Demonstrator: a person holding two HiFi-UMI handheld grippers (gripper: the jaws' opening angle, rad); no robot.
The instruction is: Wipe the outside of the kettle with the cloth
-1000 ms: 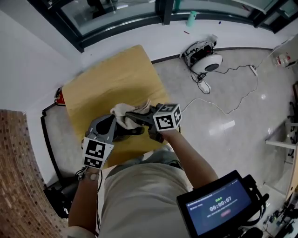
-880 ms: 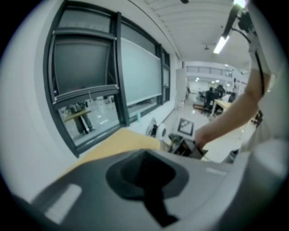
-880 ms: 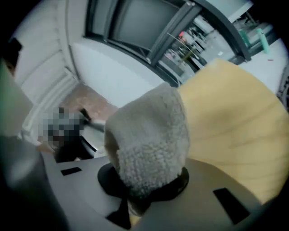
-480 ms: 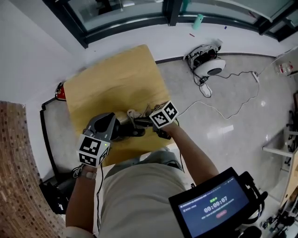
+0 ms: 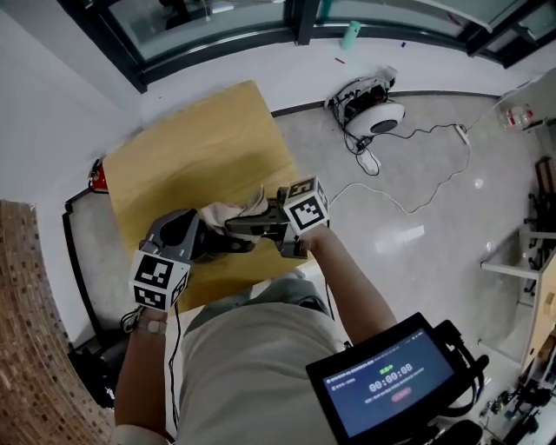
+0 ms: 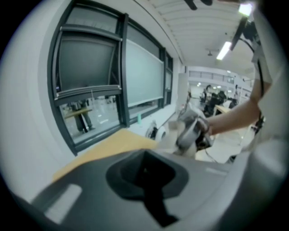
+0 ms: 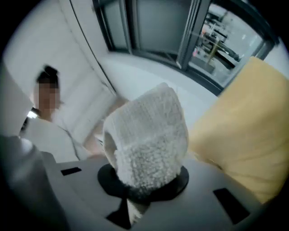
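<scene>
Floor (image 5: 417,200): pale and glossy, spreading out to the right of both sets of jaws as I look down from the head view.
Desk (image 5: 191,148): a light wood top lying under and ahead of the jaws. In the right gripper view it fills the space to the right of those jaws.
Window (image 5: 217,26): dark-framed and well beyond the far edge of the desk, ahead of the jaws.
Screen (image 5: 387,391): a black-cased display, lit, well behind the right jaws.
Left gripper (image 5: 221,246): it sits over the near part of the desk and points across toward the right gripper. In its own view the jaws are drawn together, and I see nothing between them.
Right gripper (image 5: 250,228): its jaws lie just beside the tips of the left jaws and are clamped on the cloth.
Cloth (image 7: 149,144): a pale, fluffy folded wad that stands up out of the right jaws, with its lower end pinched in the slit between them. From above it bunches just beyond the left jaws.
White device (image 5: 369,109): on the floor with trailing cables, well apart from both sets of jaws.
Kettle: I cannot tell it from the dark shapes between the two sets of jaws.
</scene>
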